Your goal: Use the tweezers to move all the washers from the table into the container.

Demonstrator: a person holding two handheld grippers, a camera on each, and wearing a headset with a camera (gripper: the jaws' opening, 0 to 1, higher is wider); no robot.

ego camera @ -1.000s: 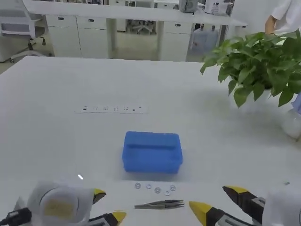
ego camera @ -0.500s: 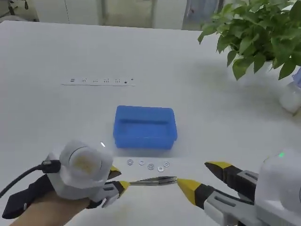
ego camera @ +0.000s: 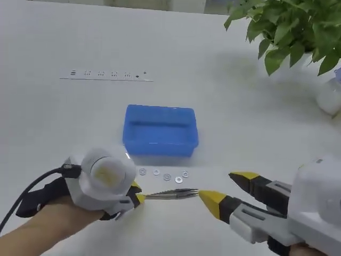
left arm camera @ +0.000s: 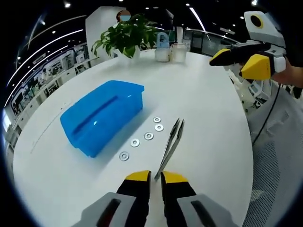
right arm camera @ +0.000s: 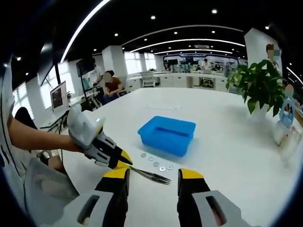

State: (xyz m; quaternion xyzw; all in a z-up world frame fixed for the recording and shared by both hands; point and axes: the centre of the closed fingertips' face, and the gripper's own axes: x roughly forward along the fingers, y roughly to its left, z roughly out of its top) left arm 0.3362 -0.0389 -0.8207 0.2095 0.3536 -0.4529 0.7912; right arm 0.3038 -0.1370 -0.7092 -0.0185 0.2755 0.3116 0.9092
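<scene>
A blue container (ego camera: 160, 130) stands mid-table, also seen as container (left arm camera: 102, 116) and container (right arm camera: 166, 134). Several small washers (ego camera: 167, 177) lie in a row just in front of it, seen too as washers (left arm camera: 142, 139) and washers (right arm camera: 155, 163). Silver tweezers (ego camera: 170, 194) lie nearer than the washers. My left gripper (ego camera: 137, 194) is shut on their rear end; in its own view the left gripper (left arm camera: 156, 178) pinches the tweezers (left arm camera: 170, 144). My right gripper (ego camera: 226, 188) stands open just right of the tweezer tips, empty; its own view shows the right gripper (right arm camera: 153, 175) wide apart.
A potted plant (ego camera: 293, 26) stands at the far right, with a white bottle (ego camera: 327, 96) beside it. A strip of small marks (ego camera: 106, 74) lies on the table beyond the container. People sit at desks in the background of the right gripper view.
My left gripper came in from the lower left and shut on the tweezers' rear end. The right gripper moved up closer to the tweezer tips. The head camera tilted down.
</scene>
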